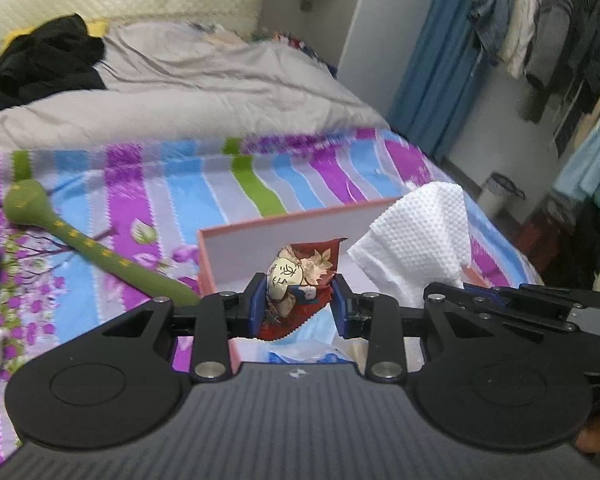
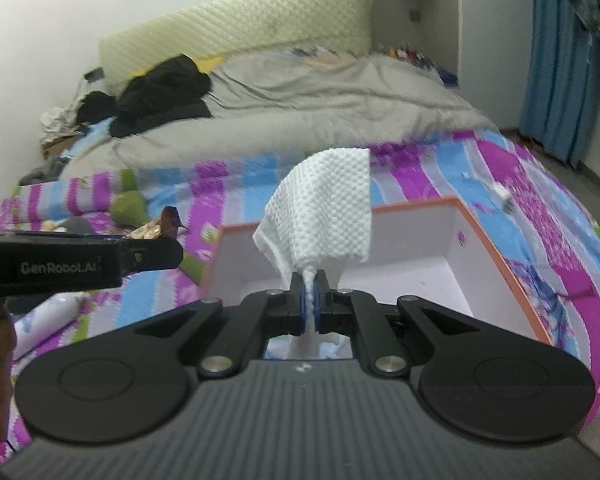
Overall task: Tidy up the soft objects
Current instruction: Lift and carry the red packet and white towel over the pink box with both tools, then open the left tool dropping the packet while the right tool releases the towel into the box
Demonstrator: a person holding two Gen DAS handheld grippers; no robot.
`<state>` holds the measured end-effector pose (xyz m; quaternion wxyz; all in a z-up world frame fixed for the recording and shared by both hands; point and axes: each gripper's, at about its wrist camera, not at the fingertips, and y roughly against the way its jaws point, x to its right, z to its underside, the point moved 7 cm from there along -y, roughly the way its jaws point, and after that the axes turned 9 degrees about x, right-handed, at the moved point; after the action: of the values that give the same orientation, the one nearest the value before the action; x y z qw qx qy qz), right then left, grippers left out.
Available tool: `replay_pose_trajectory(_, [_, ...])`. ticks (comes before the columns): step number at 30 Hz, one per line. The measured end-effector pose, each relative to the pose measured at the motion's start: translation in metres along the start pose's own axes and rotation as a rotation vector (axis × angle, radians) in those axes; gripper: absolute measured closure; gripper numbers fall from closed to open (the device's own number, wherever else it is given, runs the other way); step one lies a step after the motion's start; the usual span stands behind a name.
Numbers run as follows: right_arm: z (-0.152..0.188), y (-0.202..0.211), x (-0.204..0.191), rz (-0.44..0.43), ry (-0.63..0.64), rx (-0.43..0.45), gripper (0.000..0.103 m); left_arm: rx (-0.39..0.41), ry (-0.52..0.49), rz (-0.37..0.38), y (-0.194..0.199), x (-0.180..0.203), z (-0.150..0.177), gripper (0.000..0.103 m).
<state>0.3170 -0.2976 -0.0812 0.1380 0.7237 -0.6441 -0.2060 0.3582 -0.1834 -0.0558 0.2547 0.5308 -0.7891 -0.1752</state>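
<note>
My left gripper (image 1: 299, 304) is shut on a small red pouch (image 1: 300, 288) with a cream oval label and gold leaves, held above the near wall of an orange-rimmed white box (image 1: 260, 236) on the bed. My right gripper (image 2: 310, 300) is shut on a white embossed paper towel (image 2: 320, 216), which stands up from the pads over the same box (image 2: 500, 240). In the left wrist view the towel (image 1: 416, 240) and the right gripper (image 1: 480, 300) show at the right. In the right wrist view the left gripper (image 2: 152, 254) reaches in from the left with the pouch (image 2: 160, 226).
A green stuffed snake (image 1: 72, 236) lies on the striped purple, blue and green sheet (image 1: 180, 184) left of the box. A grey duvet (image 1: 204, 92) and black clothes (image 1: 44, 60) fill the far end of the bed. A blue curtain (image 1: 432, 60) and hanging clothes stand at right.
</note>
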Motion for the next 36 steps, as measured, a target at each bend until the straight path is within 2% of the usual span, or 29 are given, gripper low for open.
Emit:
replay_pose_trajectory(9, [0.037, -0.036, 0.041, 0.055, -0.069, -0.139, 0.095, -0.143, -0.031, 0.032, -0.064, 0.008, 0.023, 0.064])
replay_pose_trajectory(18, [0.068, -0.055, 0.053, 0.069, -0.122, -0.244, 0.093, -0.19, -0.028, 0.041, -0.081, 0.006, 0.032, 0.063])
replay_pose_trajectory(20, [0.069, -0.055, 0.054, 0.07, -0.127, -0.245, 0.091, -0.174, -0.024, 0.037, -0.077, 0.005, 0.029, 0.059])
replay_pose_trajectory(21, [0.069, -0.054, 0.053, 0.067, -0.131, -0.249, 0.087, -0.16, -0.021, 0.042, -0.074, 0.005, 0.027, 0.05])
replay_pose_trajectory(22, [0.069, -0.055, 0.054, 0.068, -0.135, -0.259, 0.08, -0.151, -0.02, 0.043, -0.07, 0.005, 0.025, 0.045])
replay_pose_trajectory(23, [0.07, -0.055, 0.055, 0.076, -0.139, -0.269, 0.062, -0.139, -0.023, 0.038, -0.066, 0.005, 0.022, 0.04])
replay_pose_trajectory(24, [0.069, -0.055, 0.056, 0.087, -0.144, -0.273, 0.049, -0.123, -0.028, 0.034, -0.061, 0.005, 0.019, 0.039])
replay_pose_trajectory(31, [0.054, -0.026, 0.053, 0.118, -0.134, -0.213, 0.049, -0.064, -0.038, 0.04, -0.017, 0.007, 0.002, 0.039])
replay_pose_trajectory(36, [0.029, 0.013, 0.051, 0.124, -0.153, -0.116, 0.049, -0.014, -0.05, 0.045, 0.028, 0.012, -0.009, 0.039])
